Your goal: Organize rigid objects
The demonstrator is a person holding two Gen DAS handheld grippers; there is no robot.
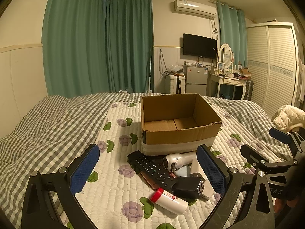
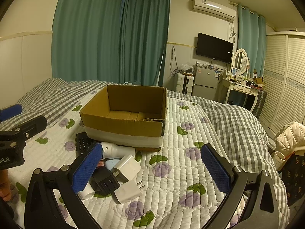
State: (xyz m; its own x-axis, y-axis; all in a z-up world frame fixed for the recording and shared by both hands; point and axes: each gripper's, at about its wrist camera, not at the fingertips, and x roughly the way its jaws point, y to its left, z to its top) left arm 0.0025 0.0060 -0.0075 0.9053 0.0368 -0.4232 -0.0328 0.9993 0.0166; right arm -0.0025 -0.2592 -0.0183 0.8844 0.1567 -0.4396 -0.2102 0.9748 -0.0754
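Two open grippers above a pile of small objects in front of a cardboard box on a quilted bed.

We see both claws spread wide and holding nothing: the left gripper (image 1: 147, 171) frames the pile, the right gripper (image 2: 151, 168) frames bare quilt (image 2: 171, 187) with the pile at its 9 o'clock. The cardboard box (image 1: 179, 133) stands at 12 o'clock of the pile, touching it or nearly so. Only the left view shows us the red-capped white bottle (image 1: 169, 200) and the full black remote (image 1: 152, 170); only the right view shows us the two white chargers (image 2: 126, 167) and (image 2: 128, 191). Both show the white handheld device (image 2: 118, 150) and the black adapter (image 1: 189, 187). A pink item under the remote and a pale blue one beneath the device are mostly hidden, and we cannot identify them.
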